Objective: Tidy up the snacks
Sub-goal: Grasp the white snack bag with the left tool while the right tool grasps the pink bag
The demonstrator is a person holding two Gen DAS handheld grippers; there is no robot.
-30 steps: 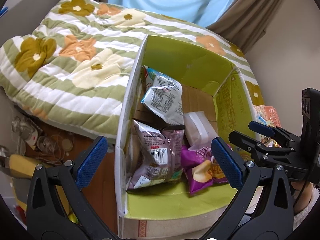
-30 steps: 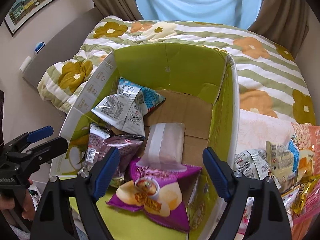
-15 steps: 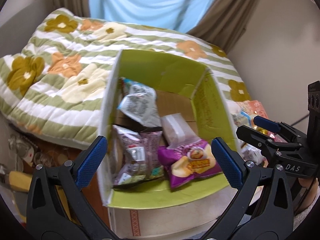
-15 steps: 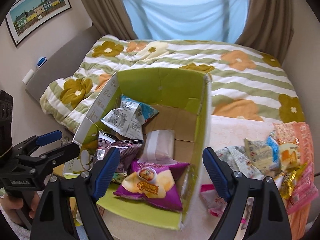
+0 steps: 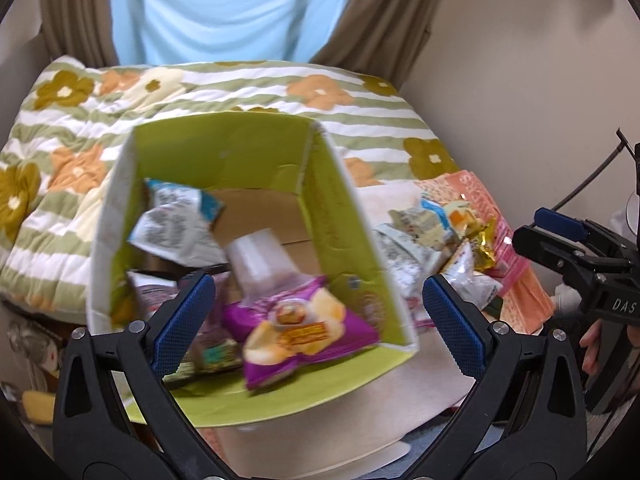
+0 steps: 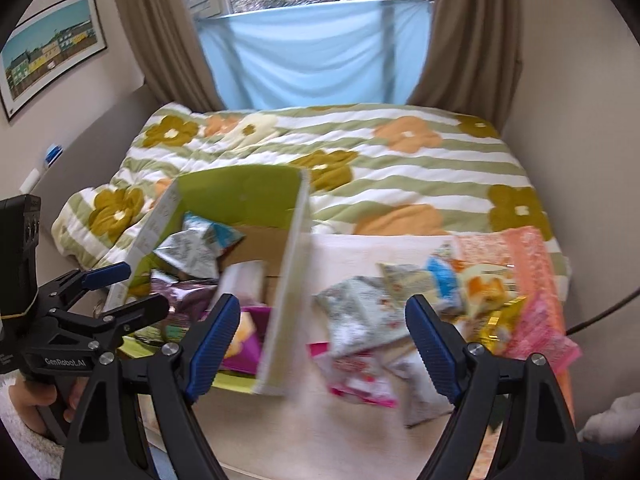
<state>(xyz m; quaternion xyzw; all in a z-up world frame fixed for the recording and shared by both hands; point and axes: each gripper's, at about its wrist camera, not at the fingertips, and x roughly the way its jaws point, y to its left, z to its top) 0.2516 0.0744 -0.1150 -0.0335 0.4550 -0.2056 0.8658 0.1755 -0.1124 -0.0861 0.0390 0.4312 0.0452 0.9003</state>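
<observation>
sorting snacks: both grippers empty, between picks, as far as i can judge
left gripper (image 5: 316,316): jaws spread wide, nothing between the pads, points down at the box
right gripper (image 6: 324,340): jaws spread wide, nothing held, box wall and loose packets show through the gap
box: open green-lined cardboard box (image 5: 224,148) on the pale table (image 6: 312,432), straight ahead of the left jaws, ahead-left of the right jaws
done so far: several packets already in the box: purple chip bag with yellow chips print (image 5: 304,328) nearest the left jaws, clear plastic-wrapped white pack (image 5: 260,260) behind it, silver-and-blue crinkled foil bag (image 5: 176,224) at the far left, dull purple foil bag (image 6: 180,296) by the left pad
left to do: loose pile of mixed snack packets (image 6: 420,304) lies outside the box, just beyond the right jaws, right of the box wall
pile detail: grey patterned pouch (image 6: 360,316), pink-and-white pouch (image 6: 360,380), gold wrappers (image 6: 500,320), flat orange-pink pack (image 6: 536,280)
progress guess: maybe half done, pile is not small
backdrop: striped floral quilt (image 6: 400,168) behind box, well beyond both jaws
blur: both views smeared, print unreadable
</observation>
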